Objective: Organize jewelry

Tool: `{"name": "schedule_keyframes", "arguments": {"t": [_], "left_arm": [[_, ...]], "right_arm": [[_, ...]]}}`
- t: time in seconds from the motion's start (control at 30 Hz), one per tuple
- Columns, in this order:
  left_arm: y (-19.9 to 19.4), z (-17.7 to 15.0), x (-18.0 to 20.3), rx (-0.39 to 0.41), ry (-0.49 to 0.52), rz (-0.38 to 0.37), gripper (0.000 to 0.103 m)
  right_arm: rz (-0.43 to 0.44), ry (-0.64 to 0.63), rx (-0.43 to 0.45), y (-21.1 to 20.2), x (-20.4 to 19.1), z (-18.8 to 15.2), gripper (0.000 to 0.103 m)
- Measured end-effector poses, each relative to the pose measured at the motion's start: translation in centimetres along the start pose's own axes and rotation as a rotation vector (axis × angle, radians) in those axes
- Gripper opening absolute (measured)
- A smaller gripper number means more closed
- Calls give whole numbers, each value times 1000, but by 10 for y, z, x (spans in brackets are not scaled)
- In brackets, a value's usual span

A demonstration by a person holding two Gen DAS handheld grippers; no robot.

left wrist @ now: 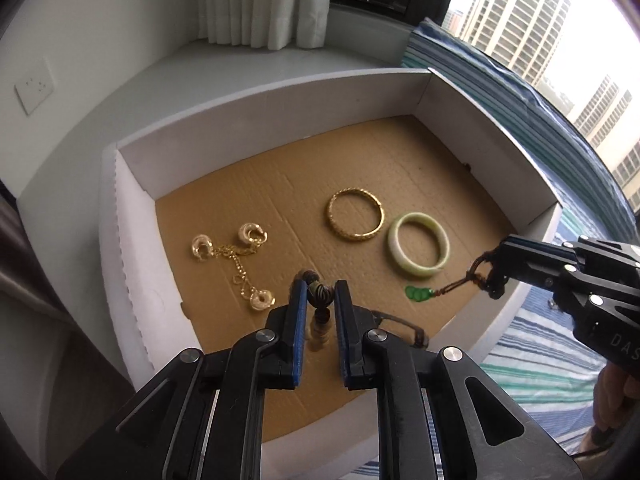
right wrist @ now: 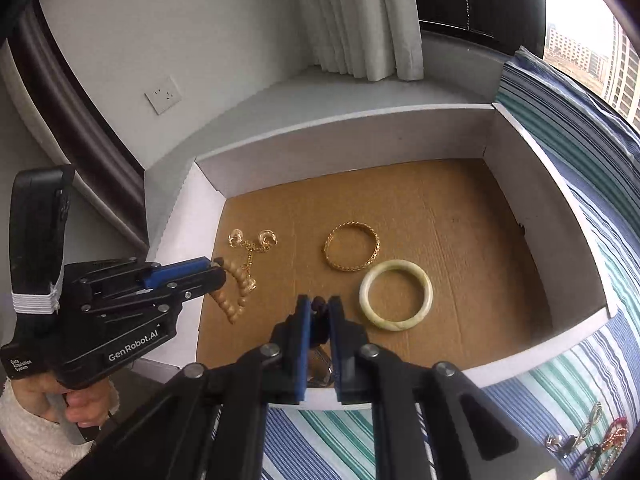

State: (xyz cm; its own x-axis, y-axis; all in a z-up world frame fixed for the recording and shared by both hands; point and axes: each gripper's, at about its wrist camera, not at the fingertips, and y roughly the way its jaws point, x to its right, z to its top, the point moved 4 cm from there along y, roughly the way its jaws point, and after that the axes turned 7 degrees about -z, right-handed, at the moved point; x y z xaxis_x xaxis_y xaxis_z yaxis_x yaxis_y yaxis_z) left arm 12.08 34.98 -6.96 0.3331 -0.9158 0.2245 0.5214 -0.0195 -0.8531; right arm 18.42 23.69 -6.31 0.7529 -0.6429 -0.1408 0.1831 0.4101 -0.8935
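A white box with a cardboard floor [left wrist: 280, 184] [right wrist: 460, 208] holds a gold bangle [left wrist: 355, 215] [right wrist: 352, 251], a pale jade bangle [left wrist: 418, 244] [right wrist: 396, 294] and a gold chain with round charms [left wrist: 236, 258] [right wrist: 250, 246]. My left gripper [left wrist: 320, 294] [right wrist: 218, 266] is shut on a wooden bead bracelet [left wrist: 320, 320] [right wrist: 234, 292], held over the box's near left. My right gripper [left wrist: 490, 276] [right wrist: 319, 304] is shut on a brown cord [left wrist: 460, 282] whose green pendant [left wrist: 418, 294] hangs just above the floor.
The box lies on a blue and green striped cloth [right wrist: 568, 380]. More jewelry pieces [right wrist: 588, 440] lie on the cloth at the right. A white sill, a wall socket [right wrist: 162, 95] and curtains [right wrist: 360, 20] stand behind the box.
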Motion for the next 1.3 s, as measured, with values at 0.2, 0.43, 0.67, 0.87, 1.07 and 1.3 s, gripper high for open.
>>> {"name": "schedule_keyframes", "arguments": {"t": [0.2, 0.43, 0.67, 0.87, 1.07, 1.3], "left_arm": [[-12, -18, -7, 65, 15, 89, 89], [-39, -44, -38, 181, -51, 239, 93], [-44, -44, -128, 331, -371, 526, 96], [-49, -39, -145, 372, -425, 660, 97], [-32, -44, -166, 320, -493, 654, 98], [-32, -49, -155, 445, -450, 740, 102]], "right_arm": [[-63, 13, 55, -20, 9, -14, 60], [-165, -27, 157, -72, 33, -63, 62], [-217, 20, 176, -109, 68, -141, 62], [-227, 122, 186, -134, 97, -189, 62], [-218, 197, 170, -145, 115, -223, 62], [-210, 259, 181, -147, 128, -232, 62]]}}
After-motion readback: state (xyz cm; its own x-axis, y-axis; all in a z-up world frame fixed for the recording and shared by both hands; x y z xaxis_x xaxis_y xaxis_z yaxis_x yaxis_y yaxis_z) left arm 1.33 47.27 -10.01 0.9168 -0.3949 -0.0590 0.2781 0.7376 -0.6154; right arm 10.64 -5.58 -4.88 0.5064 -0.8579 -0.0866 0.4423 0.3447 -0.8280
